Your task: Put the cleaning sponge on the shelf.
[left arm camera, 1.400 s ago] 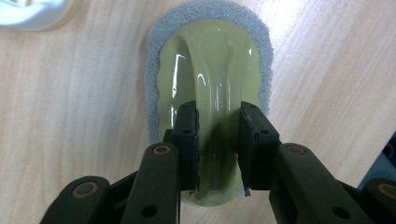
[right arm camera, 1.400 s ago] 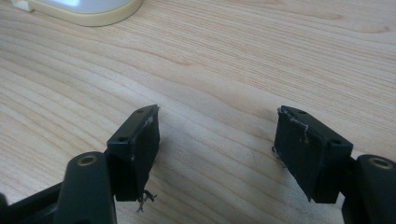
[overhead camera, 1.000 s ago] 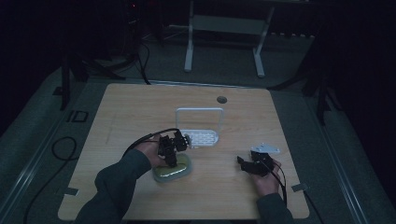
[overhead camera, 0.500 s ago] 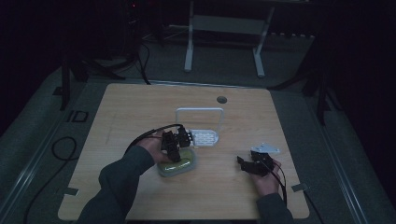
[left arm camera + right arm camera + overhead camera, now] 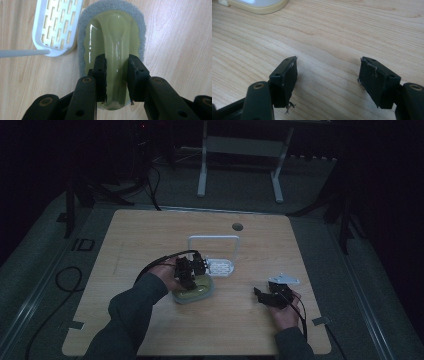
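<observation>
While your left gripper [image 5: 117, 80] clamps ridge handle of green scrub sponge [image 5: 112, 37], sponge's long axis runs straight ahead from jaws, white slotted tray [image 5: 56, 25] just beside its far end. Right gripper [image 5: 328, 80] open wide, idle, well apart.

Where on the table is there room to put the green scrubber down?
Bare wood lies between the table edge with the round hole and the white rack, and at the near left corner. The middle is crowded: the left gripper grips the green scrubber beside the rack. The right gripper rests at the near right.
</observation>
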`<action>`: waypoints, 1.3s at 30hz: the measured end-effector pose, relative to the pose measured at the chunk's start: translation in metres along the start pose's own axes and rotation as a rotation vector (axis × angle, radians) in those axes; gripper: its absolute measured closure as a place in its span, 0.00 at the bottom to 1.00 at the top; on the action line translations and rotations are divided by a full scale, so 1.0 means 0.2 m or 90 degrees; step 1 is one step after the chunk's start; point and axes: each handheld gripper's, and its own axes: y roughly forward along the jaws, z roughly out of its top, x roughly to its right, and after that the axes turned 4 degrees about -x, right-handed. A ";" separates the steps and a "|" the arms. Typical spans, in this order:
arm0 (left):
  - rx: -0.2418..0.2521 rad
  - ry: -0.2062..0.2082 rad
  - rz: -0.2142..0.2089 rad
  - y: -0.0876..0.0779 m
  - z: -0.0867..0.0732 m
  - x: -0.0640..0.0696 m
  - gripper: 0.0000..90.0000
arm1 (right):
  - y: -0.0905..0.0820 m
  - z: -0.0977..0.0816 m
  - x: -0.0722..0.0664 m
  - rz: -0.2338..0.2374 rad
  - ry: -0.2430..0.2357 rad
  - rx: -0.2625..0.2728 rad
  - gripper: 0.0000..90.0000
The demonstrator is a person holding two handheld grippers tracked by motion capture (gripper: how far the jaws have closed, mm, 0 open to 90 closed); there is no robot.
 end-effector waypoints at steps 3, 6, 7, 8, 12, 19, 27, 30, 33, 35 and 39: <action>0.007 -0.003 0.004 0.00 0.00 0.00 0.80 | 0.00 0.00 0.00 0.000 0.001 0.001 0.34; 0.008 0.002 0.009 -0.01 0.01 -0.01 0.80 | 0.00 0.00 0.00 0.000 0.000 0.000 0.34; 0.008 0.003 0.012 -0.01 0.02 -0.01 0.80 | 0.00 0.00 0.00 0.000 0.000 0.000 0.34; 0.008 0.006 0.018 -0.01 0.02 -0.01 0.80 | 0.00 0.00 0.00 0.000 0.000 0.000 0.34; 0.015 0.007 0.025 -0.01 0.04 -0.01 0.80 | 0.00 0.00 0.00 0.000 0.001 0.000 0.34; 0.019 0.030 0.041 -0.01 0.05 -0.02 0.80 | 0.00 0.00 0.00 0.000 0.000 0.000 0.34; 0.023 0.042 0.049 -0.02 0.07 -0.02 0.80 | 0.00 0.00 0.00 0.000 0.001 0.000 0.34; 0.023 0.051 0.054 -0.03 0.08 -0.02 0.80 | 0.00 0.00 0.00 0.000 0.000 0.000 0.34; 0.028 0.052 0.057 -0.03 0.08 -0.02 0.80 | 0.00 0.00 0.00 0.000 0.000 0.000 0.34; 0.028 0.054 0.058 -0.03 0.08 -0.02 0.80 | 0.00 0.00 0.00 0.000 0.000 0.000 0.34; 0.032 0.057 0.061 -0.03 0.09 -0.03 0.80 | 0.00 0.00 0.00 0.001 0.000 0.000 0.34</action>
